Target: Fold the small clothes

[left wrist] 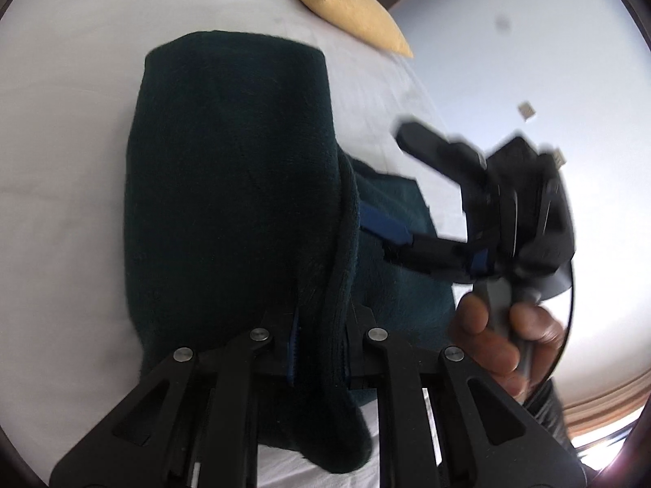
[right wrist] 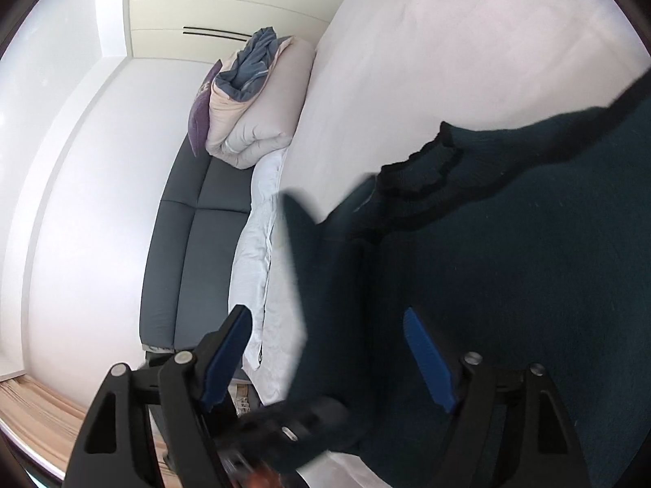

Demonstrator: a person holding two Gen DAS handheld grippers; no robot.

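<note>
We hold the left gripper [left wrist: 319, 325] clenched on a fold of the dark green sweater [left wrist: 232, 171], the knit bunched tight between its 2 fingers and hanging down past them. The rest of the sweater lies spread on the white bed [left wrist: 61, 154], its far edge folded flat toward a yellow pillow [left wrist: 350, 8] near the head of the bed.

In the left wrist view, our right gripper [left wrist: 400, 191] sits to the right, blurred, gripped by a hand [left wrist: 500, 337]; 1 blue-padded finger lies on the sweater and the other stands clear above the sheet. In the right wrist view its jaws are released and wide apart, with dark cloth lying between and under the blue pads [right wrist: 427, 362] but not pinched. The sweater's ribbed edge [right wrist: 423, 179] lies ahead on the sheet.

Beside the bed stand a grey sofa [right wrist: 191, 252] with a rolled duvet [right wrist: 256, 122] on it, and a white wardrobe [right wrist: 228, 4] behind.
</note>
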